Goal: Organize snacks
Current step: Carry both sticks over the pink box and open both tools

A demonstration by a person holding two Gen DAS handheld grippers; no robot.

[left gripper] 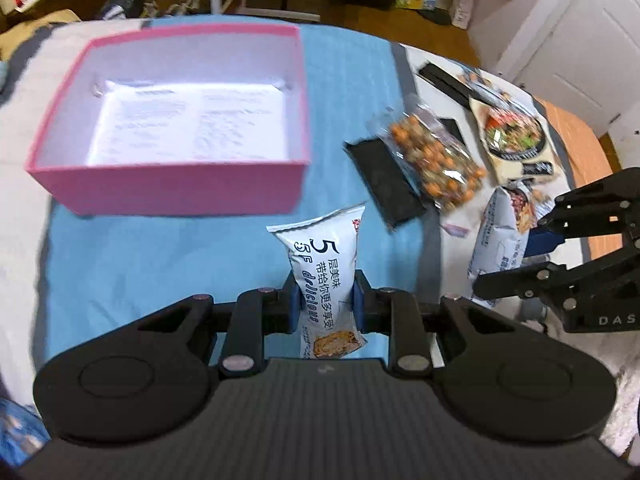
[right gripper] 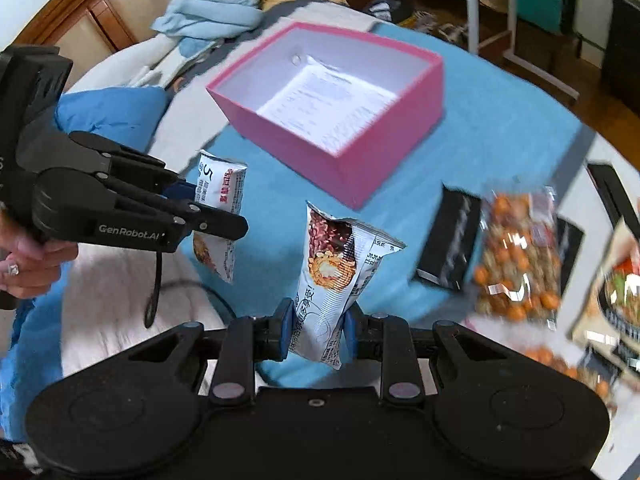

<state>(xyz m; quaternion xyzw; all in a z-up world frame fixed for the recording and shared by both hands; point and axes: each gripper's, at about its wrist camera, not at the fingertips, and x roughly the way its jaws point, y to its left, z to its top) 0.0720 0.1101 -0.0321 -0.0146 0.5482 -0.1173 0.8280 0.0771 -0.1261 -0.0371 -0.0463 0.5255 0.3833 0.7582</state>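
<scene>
My left gripper [left gripper: 323, 300] is shut on a white snack packet [left gripper: 326, 264] and holds it above the blue cloth, short of the pink box [left gripper: 176, 184]. My right gripper [right gripper: 316, 326] is shut on a second white snack packet [right gripper: 340, 268], also held in the air. The pink box [right gripper: 320, 160] is open and holds only a printed sheet. In the right wrist view the left gripper [right gripper: 224, 216] with its packet [right gripper: 218, 196] is at the left. In the left wrist view the right gripper [left gripper: 516, 260] with its packet [left gripper: 500, 236] is at the right.
A clear bag of orange nuts [left gripper: 436, 160] lies on a black packet [left gripper: 384, 180] right of the box. A noodle packet [left gripper: 516, 140] and other black packets [left gripper: 448, 80] lie further right. A blue plush toy [right gripper: 208, 12] lies behind the box.
</scene>
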